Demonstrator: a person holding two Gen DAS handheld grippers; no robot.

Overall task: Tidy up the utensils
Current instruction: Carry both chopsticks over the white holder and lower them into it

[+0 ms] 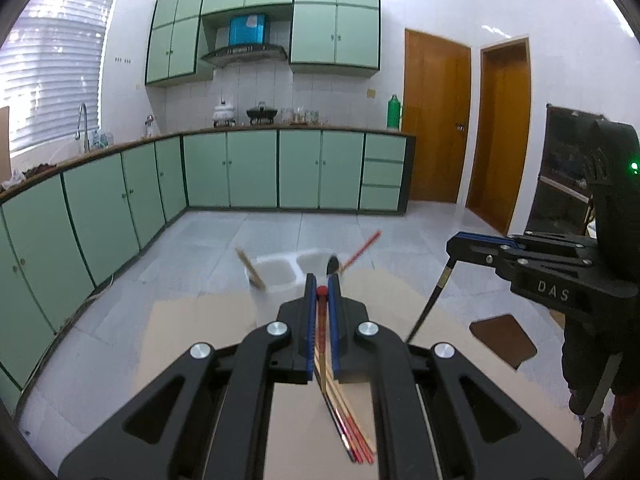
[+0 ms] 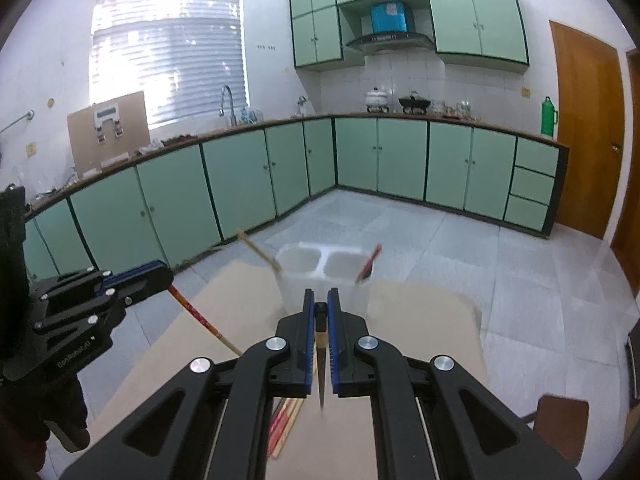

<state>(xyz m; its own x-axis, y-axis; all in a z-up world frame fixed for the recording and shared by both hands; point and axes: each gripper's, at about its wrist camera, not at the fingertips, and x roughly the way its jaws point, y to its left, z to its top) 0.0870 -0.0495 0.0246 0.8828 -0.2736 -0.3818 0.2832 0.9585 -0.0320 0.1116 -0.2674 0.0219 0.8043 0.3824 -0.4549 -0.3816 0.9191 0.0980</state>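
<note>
My left gripper (image 1: 319, 290) is shut on a red chopstick (image 1: 320, 332), held above the table; it also shows in the right wrist view (image 2: 160, 276). My right gripper (image 2: 320, 304) is shut on a black chopstick (image 2: 321, 360), also seen from the left wrist view (image 1: 430, 304). A white two-compartment holder (image 1: 280, 276) (image 2: 320, 276) stands ahead at the table's far edge. Its left compartment holds a wooden chopstick (image 1: 250, 266) (image 2: 260, 254); its right compartment holds a red chopstick (image 1: 362, 249) (image 2: 369, 263). Several loose chopsticks (image 1: 352, 428) (image 2: 282, 420) lie on the table beneath the grippers.
The beige table (image 1: 200, 340) (image 2: 420, 320) drops off to a tiled floor beyond the holder. A brown chair seat (image 1: 504, 340) (image 2: 560, 420) sits at the right. Green kitchen cabinets (image 1: 240, 168) line the far walls.
</note>
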